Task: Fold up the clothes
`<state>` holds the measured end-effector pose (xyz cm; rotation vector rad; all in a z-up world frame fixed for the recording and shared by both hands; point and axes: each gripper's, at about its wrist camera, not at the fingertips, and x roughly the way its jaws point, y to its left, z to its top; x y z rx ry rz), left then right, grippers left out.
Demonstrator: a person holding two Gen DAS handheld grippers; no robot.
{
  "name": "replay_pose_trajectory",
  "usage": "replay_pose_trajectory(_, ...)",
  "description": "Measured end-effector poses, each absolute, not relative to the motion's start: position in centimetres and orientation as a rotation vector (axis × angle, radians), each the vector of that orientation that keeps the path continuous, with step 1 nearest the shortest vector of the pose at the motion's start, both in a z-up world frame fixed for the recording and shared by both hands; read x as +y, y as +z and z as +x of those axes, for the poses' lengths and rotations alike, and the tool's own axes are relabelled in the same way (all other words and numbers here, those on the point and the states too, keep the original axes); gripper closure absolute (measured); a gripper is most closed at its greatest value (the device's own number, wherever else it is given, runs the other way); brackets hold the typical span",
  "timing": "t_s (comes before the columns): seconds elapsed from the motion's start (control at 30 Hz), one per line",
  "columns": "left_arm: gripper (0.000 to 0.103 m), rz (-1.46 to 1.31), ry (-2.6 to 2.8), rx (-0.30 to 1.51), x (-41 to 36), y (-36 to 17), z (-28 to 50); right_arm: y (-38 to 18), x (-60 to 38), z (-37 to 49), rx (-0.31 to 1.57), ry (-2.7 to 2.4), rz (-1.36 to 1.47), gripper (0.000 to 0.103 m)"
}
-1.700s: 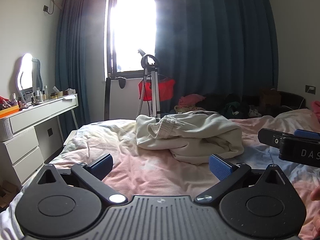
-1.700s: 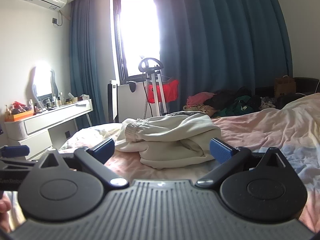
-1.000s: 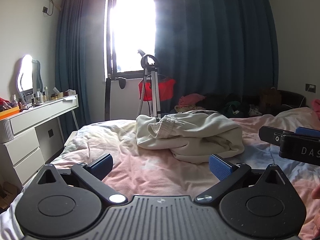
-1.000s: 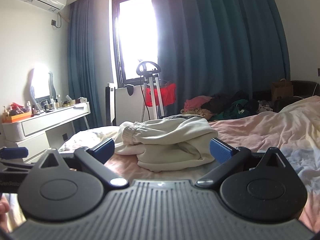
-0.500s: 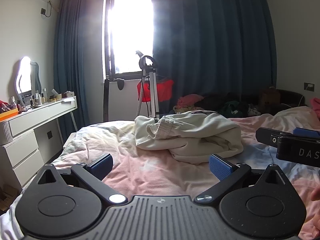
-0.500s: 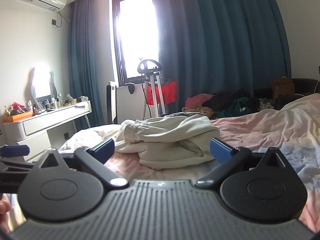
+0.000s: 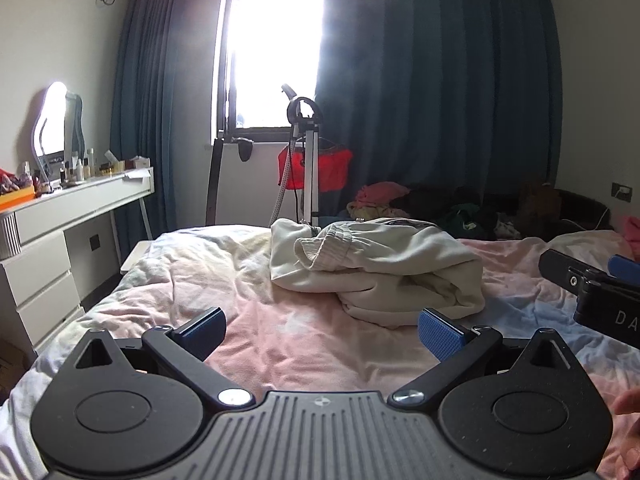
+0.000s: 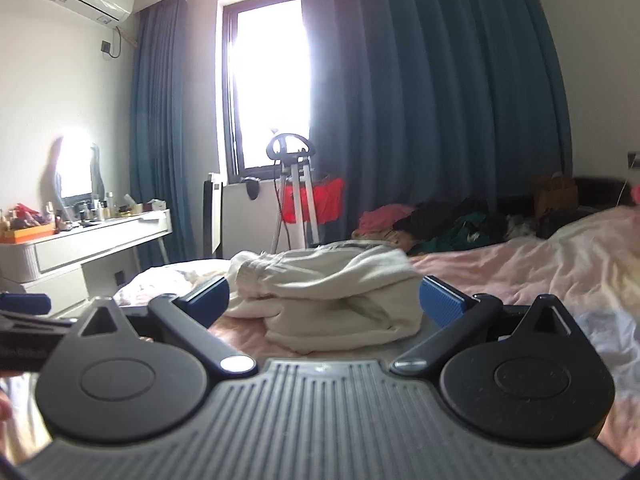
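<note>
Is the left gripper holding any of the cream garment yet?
No: the left gripper is open over bare pink bedsheet, with the cream garment lying bunched beyond its fingertips, untouched.

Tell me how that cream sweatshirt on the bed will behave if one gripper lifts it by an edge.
The cream sweatshirt lies crumpled in soft folds, so it will probably sag and unfurl rather than hold shape. Its thick ribbed cuff suggests heavy fabric that may drag on the bed.

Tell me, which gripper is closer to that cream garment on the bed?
Right, apparently. The right gripper has the cream garment just beyond its open fingers; the left gripper sits farther back over bare bedding.
</note>
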<state>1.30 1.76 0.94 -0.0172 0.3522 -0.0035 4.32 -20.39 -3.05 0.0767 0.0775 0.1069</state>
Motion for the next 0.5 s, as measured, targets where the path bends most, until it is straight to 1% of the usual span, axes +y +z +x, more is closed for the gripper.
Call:
replay_pose_trajectory(0.1, 0.0, -0.035, 0.023, 0.337, 3.3, 1.9, 1.3, -2.0, -19.5, 5.4, 0.041, 0.086, 0.034, 0.0)
replay_pose_trajectory(0.27, 0.0, -0.07, 0.098, 0.323, 6.4, 3.0, 1.4, 0.0, -16.4, 12.0, 0.107, 0.234, -0.004, 0.0)
replay_pose_trajectory(0.43, 0.0, -0.135, 0.266, 0.315, 9.6, 2.2, 2.3, 0.4, -12.3, 23.0, 0.229, 0.268, -0.055, 0.001)
replay_pose_trajectory(0.47, 0.0, -0.148, 0.284, 0.326, 10.3, 1.8, 2.8, 0.3, -11.5, 25.4, 0.258, 0.263, -0.056, 0.002)
replay_pose_trajectory(0.5, 0.0, -0.158, 0.288, 0.345, 10.9, 1.1, 3.4, 0.2, -10.7, 27.9, 0.288, 0.258, -0.057, 0.006)
